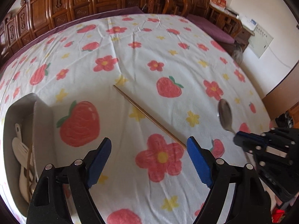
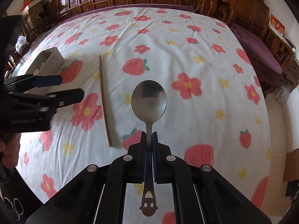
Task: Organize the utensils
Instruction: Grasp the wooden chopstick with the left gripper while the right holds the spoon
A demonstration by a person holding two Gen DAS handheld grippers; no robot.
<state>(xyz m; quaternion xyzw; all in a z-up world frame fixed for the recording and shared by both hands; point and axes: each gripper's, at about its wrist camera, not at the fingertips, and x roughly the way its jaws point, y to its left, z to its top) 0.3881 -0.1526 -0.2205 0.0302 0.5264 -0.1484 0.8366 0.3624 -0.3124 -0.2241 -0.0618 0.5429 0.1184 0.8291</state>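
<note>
— What have you got in your right gripper (image 2: 149, 136)?

— A metal spoon (image 2: 149, 98). My pads are clamped on its thin neck, the bowl sticks out ahead of the fingers and the cut-out end of the handle hangs back toward me. It is held up off the flowered cloth (image 2: 186, 43).

— And your left gripper (image 1: 149, 160)?

— Wide apart, nothing between the blue pads (image 1: 199, 162). It hangs over the cloth, above a big pink flower.

— Where are the other utensils?

— One wooden chopstick (image 1: 147, 114) lies flat on the cloth, just ahead of my left gripper and slanting away from it. The white box (image 1: 40, 130) sits at the left edge of the cloth, with a pale plastic spatula (image 1: 19, 145) and more wooden sticks inside
</note>
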